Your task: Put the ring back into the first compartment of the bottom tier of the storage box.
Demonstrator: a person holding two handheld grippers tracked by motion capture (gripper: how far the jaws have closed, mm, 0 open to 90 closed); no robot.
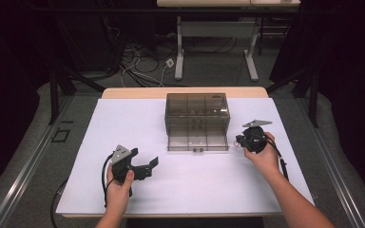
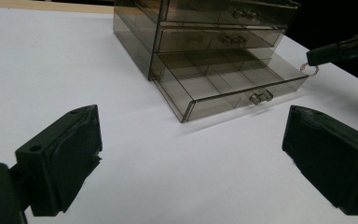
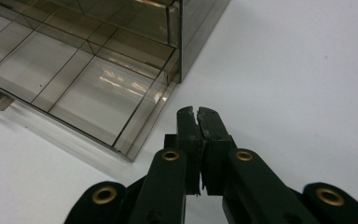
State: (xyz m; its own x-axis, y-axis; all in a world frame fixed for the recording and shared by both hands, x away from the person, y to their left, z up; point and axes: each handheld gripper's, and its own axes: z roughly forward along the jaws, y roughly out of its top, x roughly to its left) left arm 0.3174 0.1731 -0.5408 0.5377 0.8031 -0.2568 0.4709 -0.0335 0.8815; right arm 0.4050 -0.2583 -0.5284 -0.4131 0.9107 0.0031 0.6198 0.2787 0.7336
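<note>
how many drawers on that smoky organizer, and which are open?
3, stacked in the organizer: top drawer shut, middle drawer shut, bottom drawer pulled out toward the person, its compartments bare as far as visible.

**Drawer unit at the back, claws either side**

The drawer unit (image 1: 197, 121) stands mid-counter (image 1: 123, 123) toward the far edge, its bottom drawer (image 1: 197, 141) pulled out forward. The left claw (image 1: 145, 168) sits nearer, left of it; the right claw (image 1: 239, 140) lies just beside the drawer's right corner.
</note>
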